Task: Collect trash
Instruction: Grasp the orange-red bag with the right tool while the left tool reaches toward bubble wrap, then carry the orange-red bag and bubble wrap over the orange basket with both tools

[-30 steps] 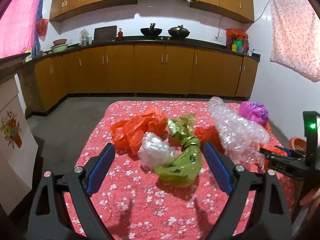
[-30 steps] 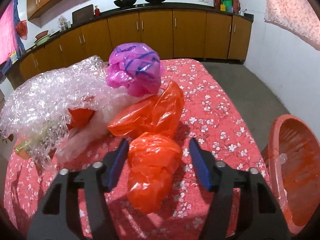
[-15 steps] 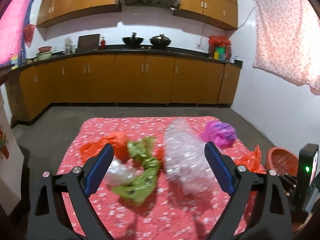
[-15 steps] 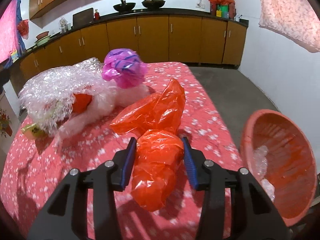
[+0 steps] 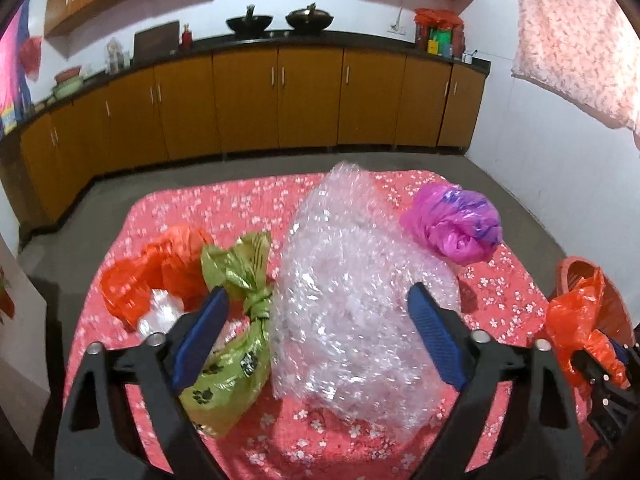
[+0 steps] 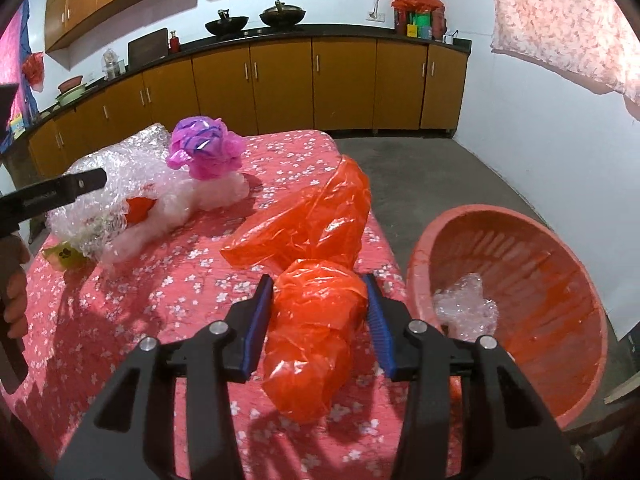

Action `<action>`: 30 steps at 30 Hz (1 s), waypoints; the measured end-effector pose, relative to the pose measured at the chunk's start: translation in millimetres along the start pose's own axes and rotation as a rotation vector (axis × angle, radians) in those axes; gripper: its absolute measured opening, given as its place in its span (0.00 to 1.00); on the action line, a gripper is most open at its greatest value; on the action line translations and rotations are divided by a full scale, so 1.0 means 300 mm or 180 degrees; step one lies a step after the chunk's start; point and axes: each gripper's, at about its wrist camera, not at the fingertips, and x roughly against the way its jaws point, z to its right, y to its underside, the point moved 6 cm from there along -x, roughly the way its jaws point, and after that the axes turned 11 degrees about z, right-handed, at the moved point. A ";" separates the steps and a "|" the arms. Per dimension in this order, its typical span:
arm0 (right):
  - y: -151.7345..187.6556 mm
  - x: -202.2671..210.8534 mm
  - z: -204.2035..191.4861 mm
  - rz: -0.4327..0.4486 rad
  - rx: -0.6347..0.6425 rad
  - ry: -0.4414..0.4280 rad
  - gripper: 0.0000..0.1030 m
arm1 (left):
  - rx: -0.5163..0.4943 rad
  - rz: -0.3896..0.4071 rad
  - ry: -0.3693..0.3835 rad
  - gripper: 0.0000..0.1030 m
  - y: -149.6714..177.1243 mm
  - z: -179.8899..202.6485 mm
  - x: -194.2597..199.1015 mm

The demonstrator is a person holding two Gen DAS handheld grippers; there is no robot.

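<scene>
My right gripper (image 6: 318,306) is shut on an orange plastic bag (image 6: 316,312) and holds it above the table's right edge, beside the orange basket (image 6: 516,236). The bag also shows in the left wrist view (image 5: 576,316). My left gripper (image 5: 316,332) is open, its jaws on either side of a big bubble wrap bundle (image 5: 352,292) lying on the red flowered tablecloth (image 5: 504,300). A green bag (image 5: 236,344), another orange bag (image 5: 160,272), a small clear bag (image 5: 160,314) and a pink bag (image 5: 452,226) lie on the table.
The basket holds a piece of bubble wrap (image 6: 466,304) and stands off the table's right side. Kitchen cabinets (image 5: 280,100) run along the far wall beyond grey floor. A white wall (image 6: 560,128) is to the right.
My right gripper closed on the orange bag and lifted it toward the basket. My left gripper moved right from the green bag to straddle the bubble wrap.
</scene>
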 end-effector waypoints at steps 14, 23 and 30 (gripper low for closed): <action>-0.016 0.064 -0.008 0.0083 0.0061 0.0012 0.43 | 0.0063 0.0138 0.0064 0.18 -0.006 -0.001 0.104; -0.054 0.145 -0.025 0.0238 0.0111 -0.0050 0.43 | 0.0049 0.0359 -0.0074 0.18 -0.052 -0.044 0.229; -0.081 0.212 -0.019 0.0356 0.0127 -0.0049 0.43 | 0.0060 0.0464 -0.0053 0.18 -0.078 -0.038 0.293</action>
